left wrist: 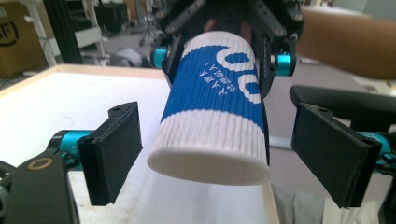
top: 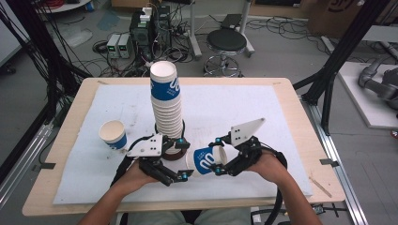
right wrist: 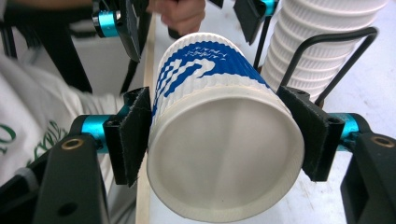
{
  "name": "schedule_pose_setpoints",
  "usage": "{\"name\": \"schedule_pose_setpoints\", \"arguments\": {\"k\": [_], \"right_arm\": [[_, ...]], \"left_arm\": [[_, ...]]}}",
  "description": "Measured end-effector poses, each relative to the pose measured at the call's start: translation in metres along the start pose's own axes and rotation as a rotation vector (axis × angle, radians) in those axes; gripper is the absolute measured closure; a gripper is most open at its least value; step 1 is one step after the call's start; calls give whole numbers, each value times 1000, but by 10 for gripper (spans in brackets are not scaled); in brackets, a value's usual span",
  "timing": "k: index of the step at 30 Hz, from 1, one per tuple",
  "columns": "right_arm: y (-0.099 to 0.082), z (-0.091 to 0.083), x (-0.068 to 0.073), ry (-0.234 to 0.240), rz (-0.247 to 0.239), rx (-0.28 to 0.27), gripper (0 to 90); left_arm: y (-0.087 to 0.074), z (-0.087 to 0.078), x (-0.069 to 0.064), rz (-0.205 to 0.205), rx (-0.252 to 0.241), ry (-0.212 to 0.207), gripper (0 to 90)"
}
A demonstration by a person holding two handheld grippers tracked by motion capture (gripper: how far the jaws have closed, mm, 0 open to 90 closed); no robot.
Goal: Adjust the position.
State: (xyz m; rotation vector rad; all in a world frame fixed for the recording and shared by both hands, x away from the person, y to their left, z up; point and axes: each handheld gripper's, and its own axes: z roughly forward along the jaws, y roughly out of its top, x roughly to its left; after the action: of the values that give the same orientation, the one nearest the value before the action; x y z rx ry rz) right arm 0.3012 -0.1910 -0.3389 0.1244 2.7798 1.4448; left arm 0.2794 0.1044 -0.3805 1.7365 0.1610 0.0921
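Note:
A blue-and-white ribbed paper cup (top: 205,161) lies on its side in the air above the mat's front middle. My right gripper (top: 218,157) is shut on it near the base, and in the right gripper view both pads (right wrist: 133,133) press on the cup (right wrist: 219,158). My left gripper (top: 185,160) stands open around the cup's mouth end. In the left gripper view the cup (left wrist: 219,107) sits between the pads (left wrist: 114,149) with a gap on each side. Just behind stands a tall stack of cups (top: 165,108) in a black wire holder (right wrist: 327,39).
A single upright cup (top: 113,133) stands on the white mat (top: 263,108) at the left. The mat covers most of the wooden table (top: 300,122). Beyond the table's far edge are a stool (top: 226,42), electronics boxes (top: 118,44) and cables on the floor.

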Motion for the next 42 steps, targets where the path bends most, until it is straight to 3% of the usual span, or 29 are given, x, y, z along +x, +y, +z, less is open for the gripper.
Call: {"name": "schedule_pose_setpoints", "arguments": {"k": [9, 18, 33, 42], "right_arm": [[-25, -4, 2, -7, 69, -181, 297], [-39, -3, 3, 21, 95, -297, 297], [-44, 3, 0, 77, 126, -369, 297], [-45, 5, 0, 85, 130, -335, 303]], "left_arm": [[-8, 0, 2, -29, -57, 9, 150], [-15, 4, 0, -45, -97, 15, 149], [-19, 15, -1, -57, -94, -22, 164], [-17, 12, -2, -40, -59, -21, 247]]}}
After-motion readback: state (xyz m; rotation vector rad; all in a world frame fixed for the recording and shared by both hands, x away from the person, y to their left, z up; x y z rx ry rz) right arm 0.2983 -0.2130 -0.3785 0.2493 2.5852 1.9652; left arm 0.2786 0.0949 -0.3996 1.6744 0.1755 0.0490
